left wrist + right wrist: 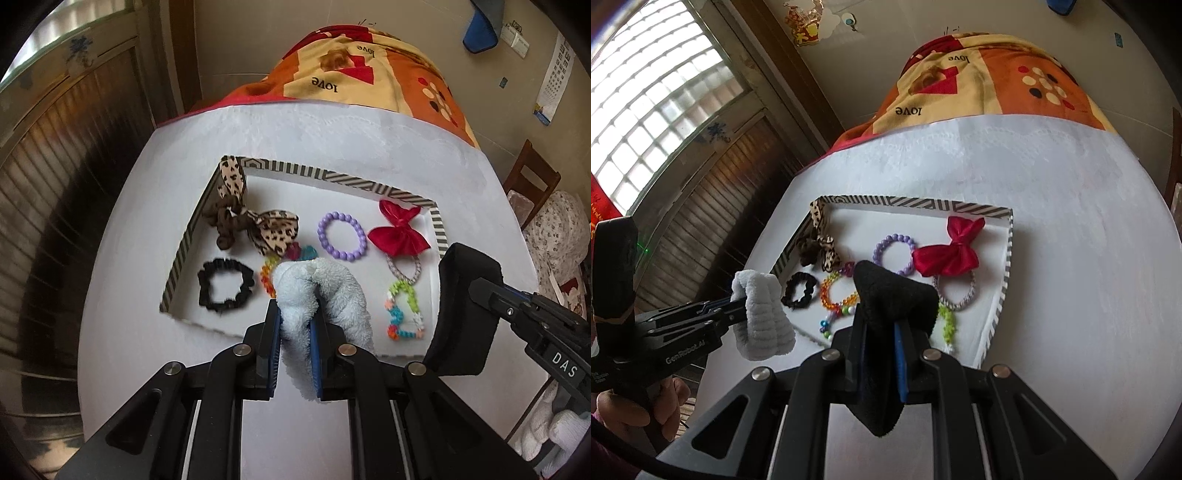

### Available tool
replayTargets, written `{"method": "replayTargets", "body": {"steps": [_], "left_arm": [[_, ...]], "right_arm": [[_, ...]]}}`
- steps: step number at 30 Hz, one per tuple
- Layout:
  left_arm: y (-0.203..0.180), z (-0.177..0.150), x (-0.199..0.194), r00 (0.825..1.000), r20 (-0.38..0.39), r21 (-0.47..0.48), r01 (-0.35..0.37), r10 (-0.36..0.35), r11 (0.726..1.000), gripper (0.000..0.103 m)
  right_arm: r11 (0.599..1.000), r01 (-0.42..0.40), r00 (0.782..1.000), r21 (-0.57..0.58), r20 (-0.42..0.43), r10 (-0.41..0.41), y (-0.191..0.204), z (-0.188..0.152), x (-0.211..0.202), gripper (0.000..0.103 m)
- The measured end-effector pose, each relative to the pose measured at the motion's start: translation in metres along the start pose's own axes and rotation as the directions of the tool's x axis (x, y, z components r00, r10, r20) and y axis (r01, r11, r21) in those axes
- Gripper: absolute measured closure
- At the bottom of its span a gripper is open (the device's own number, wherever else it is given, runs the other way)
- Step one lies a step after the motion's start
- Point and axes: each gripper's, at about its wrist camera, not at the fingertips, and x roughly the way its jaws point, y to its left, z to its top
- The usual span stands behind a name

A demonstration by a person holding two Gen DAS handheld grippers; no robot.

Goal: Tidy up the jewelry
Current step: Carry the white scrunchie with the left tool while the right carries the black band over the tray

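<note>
A shallow striped-rim tray [332,173] [905,205] on the white table holds a leopard bow [251,221], a black scrunchie [225,286], a purple bead bracelet [341,236], a red bow [399,230] [947,247], a silver band [404,269] and colourful bead bracelets [404,314]. My left gripper [295,317] is shut on a fluffy white band [325,295] [762,317] above the tray's near edge. My right gripper [881,325] is shut on a black fabric band [890,295] [461,306] over the tray's near right part.
The white table [147,221] ends against an orange patterned blanket [369,66] at the far side. A wooden slatted door [48,192] is at the left, and a wooden chair [532,181] at the right.
</note>
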Motion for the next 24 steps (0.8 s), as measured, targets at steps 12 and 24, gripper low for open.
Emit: {"method": "replayTargets", "body": {"steps": [12,24], "left_arm": [[0.0,0.024,0.018,1.0,-0.008,0.013,0.0,0.0,1.0,0.099],[0.004,0.07,0.031,1.0,0.003,-0.009,0.022,-0.022,1.0,0.099]], "right_arm": [[1.0,0.007,1.0,0.016,-0.022,-0.007,-0.006,0.015,0.02,0.09],[0.999,-0.003,1.0,0.038,-0.023,0.004,-0.012,0.032,0.034,0.09]]}}
